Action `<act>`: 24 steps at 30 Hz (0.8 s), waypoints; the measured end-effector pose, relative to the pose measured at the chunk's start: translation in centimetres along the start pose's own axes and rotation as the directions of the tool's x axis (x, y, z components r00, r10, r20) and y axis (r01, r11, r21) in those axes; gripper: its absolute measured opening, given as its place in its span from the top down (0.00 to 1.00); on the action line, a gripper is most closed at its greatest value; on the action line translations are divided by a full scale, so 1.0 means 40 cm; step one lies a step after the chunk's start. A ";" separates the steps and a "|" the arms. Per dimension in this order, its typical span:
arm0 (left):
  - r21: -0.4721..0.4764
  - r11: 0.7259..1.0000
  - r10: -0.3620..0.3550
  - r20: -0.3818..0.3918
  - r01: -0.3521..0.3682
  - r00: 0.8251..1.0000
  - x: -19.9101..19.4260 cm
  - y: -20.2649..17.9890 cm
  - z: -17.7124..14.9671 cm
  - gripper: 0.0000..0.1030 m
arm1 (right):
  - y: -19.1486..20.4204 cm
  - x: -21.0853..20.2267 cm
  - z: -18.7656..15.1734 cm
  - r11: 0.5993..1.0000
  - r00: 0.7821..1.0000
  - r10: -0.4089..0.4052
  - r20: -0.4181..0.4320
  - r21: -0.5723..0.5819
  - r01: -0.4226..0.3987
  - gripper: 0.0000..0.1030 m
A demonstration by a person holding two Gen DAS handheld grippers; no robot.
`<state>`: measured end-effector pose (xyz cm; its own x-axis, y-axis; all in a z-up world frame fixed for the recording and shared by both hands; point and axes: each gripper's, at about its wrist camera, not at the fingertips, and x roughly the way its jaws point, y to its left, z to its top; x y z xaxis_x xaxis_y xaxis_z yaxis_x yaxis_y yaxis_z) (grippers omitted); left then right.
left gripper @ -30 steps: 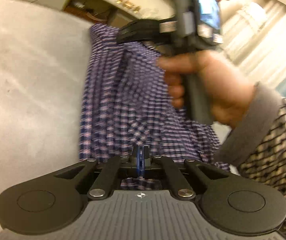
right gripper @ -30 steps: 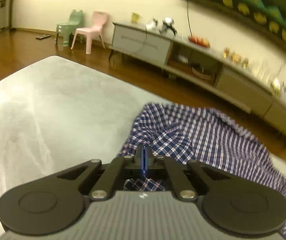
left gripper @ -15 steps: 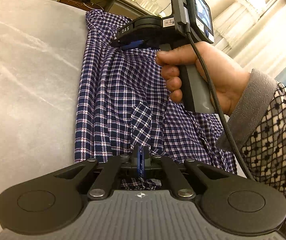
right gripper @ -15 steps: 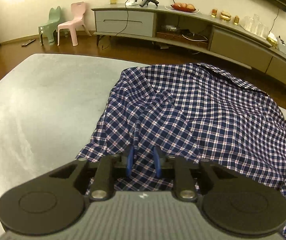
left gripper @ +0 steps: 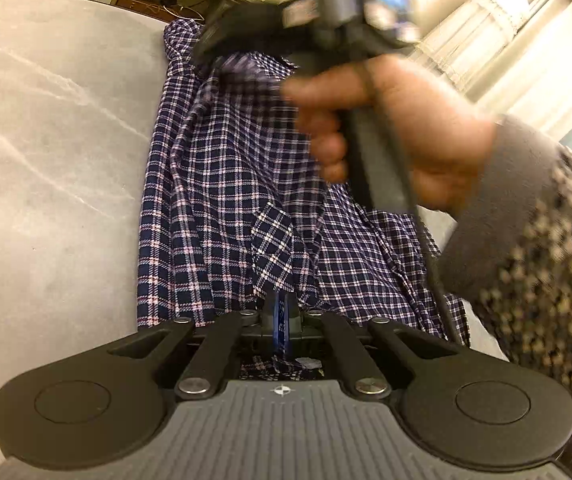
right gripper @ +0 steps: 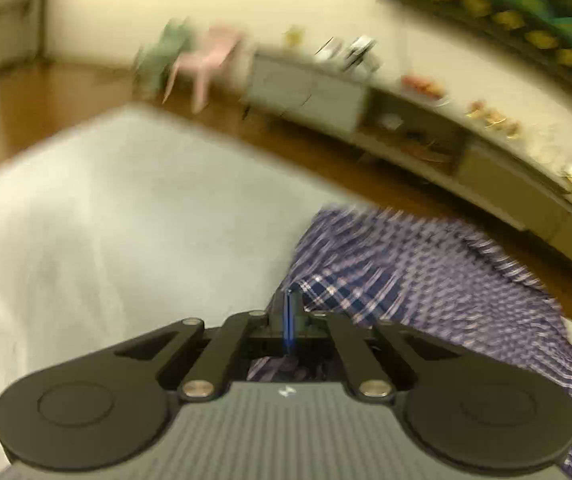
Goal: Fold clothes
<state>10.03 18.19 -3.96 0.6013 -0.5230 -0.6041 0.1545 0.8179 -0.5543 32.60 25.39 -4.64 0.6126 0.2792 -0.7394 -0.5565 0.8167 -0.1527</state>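
My right gripper [right gripper: 289, 312] has just snapped closed on the plaid shirt's [left gripper: 226, 184] far edge on the grey table [left gripper: 46, 140]; left gripper [left gripper: 282, 316] stays clamped on the near hem, so I can fold

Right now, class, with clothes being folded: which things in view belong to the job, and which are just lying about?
Belongs to the job:
plaid shirt
left gripper
right gripper
grey table

Just lying about:
pink chair
green chair
sideboard
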 end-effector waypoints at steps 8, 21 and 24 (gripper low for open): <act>0.019 1.000 -0.021 -0.055 0.022 0.998 0.008 0.000 -0.005 1.00 | -0.103 -0.076 -0.041 0.971 0.994 0.106 0.030 0.214 -0.110 0.78; 0.215 0.975 -0.035 -0.143 0.065 0.989 -0.044 -0.098 -0.103 0.98 | -0.055 -0.267 -0.348 0.994 0.991 0.113 -0.071 0.001 -0.113 0.69; 0.233 0.970 -0.066 -0.029 0.071 0.997 -0.109 -0.104 -0.075 0.98 | -0.052 -0.355 -0.406 0.994 0.994 0.106 0.007 -0.006 -0.106 0.54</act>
<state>4.42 16.35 -0.77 0.5667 -0.5824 -0.5828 0.3748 0.8122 -0.4471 15.94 11.51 -4.47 0.5542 0.3678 -0.7467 -0.6218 0.7793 -0.0777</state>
